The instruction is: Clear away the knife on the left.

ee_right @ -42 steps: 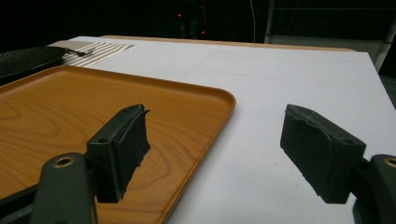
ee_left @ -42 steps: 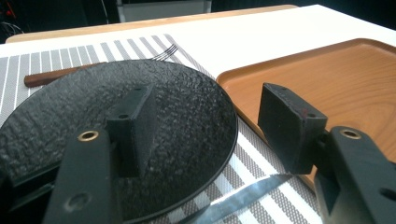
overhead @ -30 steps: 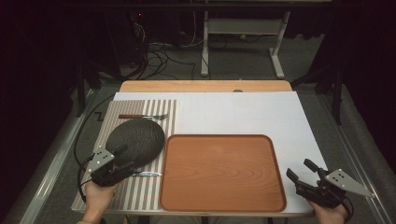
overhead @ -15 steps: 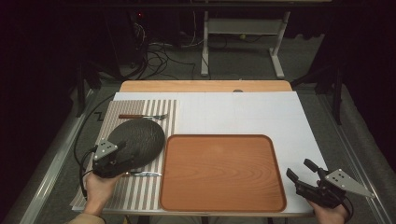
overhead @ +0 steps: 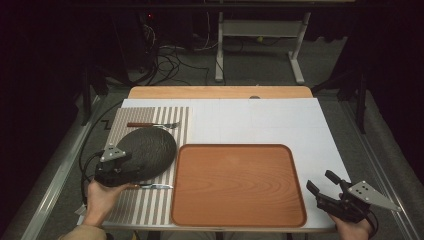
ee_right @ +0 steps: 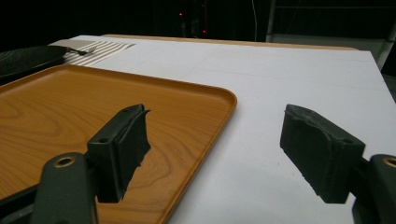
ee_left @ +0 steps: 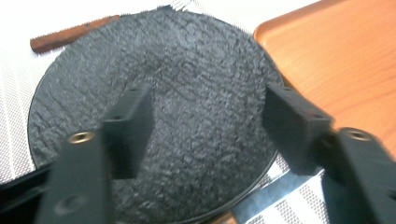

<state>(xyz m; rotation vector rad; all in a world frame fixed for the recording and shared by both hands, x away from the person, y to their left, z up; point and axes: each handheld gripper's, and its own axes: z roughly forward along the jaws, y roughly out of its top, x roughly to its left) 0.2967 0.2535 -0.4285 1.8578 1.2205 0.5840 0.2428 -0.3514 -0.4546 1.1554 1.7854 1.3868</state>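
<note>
We seem to be in a dim lab or test room: behind the white-topped wooden table [overhead: 260,117] lie tangled black cables [overhead: 167,57] and a grey metal frame [overhead: 260,37].

Both grippers, left gripper [overhead: 116,167] and right gripper [overhead: 327,191], are black with blocky padded jaws, brass-ringed screw holes, grey three-cornered top plates and trailing black cables.

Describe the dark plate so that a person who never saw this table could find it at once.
On the left of the white table lies a striped placemat, beside the wooden tray. The dark plate rests on that mat, under the left gripper. It is round, black and rough-textured, unlike the slim fork and knife beside it.
</note>
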